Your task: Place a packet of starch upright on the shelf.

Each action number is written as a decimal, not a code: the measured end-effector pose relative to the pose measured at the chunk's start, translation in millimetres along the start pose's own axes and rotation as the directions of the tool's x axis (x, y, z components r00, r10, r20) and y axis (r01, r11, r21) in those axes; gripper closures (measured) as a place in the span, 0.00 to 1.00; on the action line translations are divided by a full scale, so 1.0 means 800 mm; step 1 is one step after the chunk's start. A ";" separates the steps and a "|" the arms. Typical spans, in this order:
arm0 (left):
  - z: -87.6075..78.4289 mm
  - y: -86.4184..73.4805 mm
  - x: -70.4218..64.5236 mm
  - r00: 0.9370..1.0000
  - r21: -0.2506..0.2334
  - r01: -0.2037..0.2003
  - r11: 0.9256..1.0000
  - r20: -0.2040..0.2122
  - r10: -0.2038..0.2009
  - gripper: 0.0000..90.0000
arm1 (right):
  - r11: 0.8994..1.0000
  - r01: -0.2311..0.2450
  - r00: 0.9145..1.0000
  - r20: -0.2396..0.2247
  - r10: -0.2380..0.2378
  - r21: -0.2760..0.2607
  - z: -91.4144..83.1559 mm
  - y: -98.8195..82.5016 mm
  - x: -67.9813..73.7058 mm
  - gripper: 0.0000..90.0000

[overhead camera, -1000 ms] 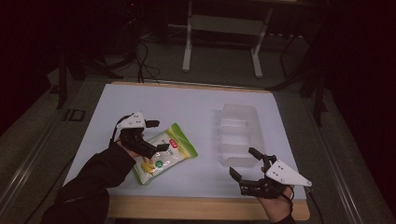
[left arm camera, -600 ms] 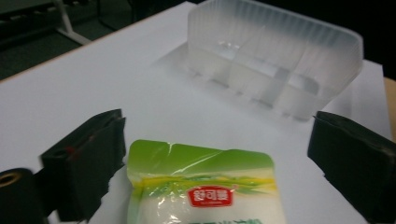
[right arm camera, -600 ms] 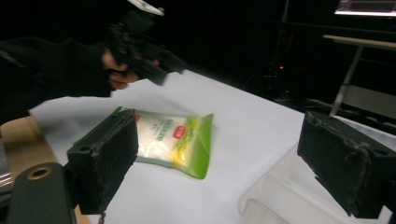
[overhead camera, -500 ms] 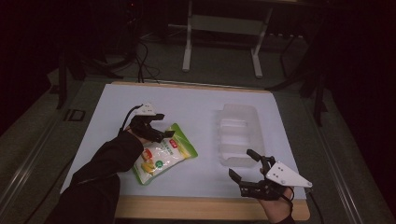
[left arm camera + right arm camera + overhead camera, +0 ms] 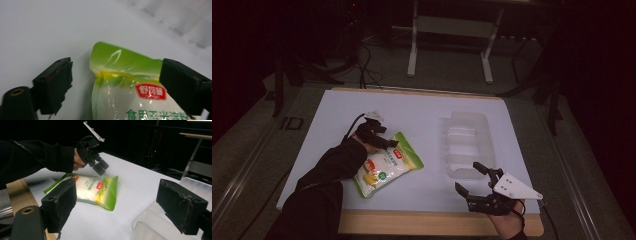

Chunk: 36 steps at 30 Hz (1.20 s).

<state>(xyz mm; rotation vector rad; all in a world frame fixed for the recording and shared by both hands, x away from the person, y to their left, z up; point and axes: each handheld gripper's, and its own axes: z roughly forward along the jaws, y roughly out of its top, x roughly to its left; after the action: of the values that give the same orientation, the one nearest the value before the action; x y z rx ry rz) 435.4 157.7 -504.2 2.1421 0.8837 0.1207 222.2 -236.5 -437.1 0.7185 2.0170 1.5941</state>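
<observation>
The green and white snack bag (image 5: 387, 164) lies flat on the white table (image 5: 412, 115), at about 9 o'clock from the clear plastic tray (image 5: 468, 145). The left gripper (image 5: 379, 137) hovers over the bag's 12 o'clock end, jaws spread wide to either side of its green edge and holding nothing. At 5 o'clock on the table, near the tray's front end, the right gripper (image 5: 472, 182) is also wide open and empty.
</observation>
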 end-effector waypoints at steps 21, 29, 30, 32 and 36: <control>0.019 -0.011 -0.002 0.994 0.140 -0.023 0.990 0.110 0.007 0.32 | 1.000 -0.016 1.000 -0.009 0.016 0.023 0.004 -0.004 -0.002 0.19; 0.023 0.002 -0.040 0.988 0.271 -0.147 0.951 -0.014 0.156 0.56 | 0.999 -0.023 1.000 -0.009 0.023 0.023 0.005 -0.005 -0.003 0.19; 0.023 0.001 -0.044 0.981 0.284 -0.172 0.943 -0.043 0.191 0.64 | 1.000 -0.022 1.000 -0.006 0.022 0.022 0.005 -0.004 -0.002 0.19; 0.024 -0.001 -0.052 0.970 0.293 -0.202 0.935 -0.070 0.232 0.85 | 1.000 -0.022 1.000 -0.008 0.022 0.021 0.005 -0.004 -0.002 0.19; 0.022 -0.004 -0.056 0.967 0.279 -0.210 0.937 -0.083 0.241 0.94 | 0.999 -0.026 1.000 -0.013 0.026 0.029 0.007 -0.005 -0.002 0.19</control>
<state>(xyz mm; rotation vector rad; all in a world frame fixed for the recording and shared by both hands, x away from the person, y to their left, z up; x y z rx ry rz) 406.5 120.0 -509.3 2.5105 0.7499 0.2577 226.4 -234.1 -442.1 0.7495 2.0519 1.5914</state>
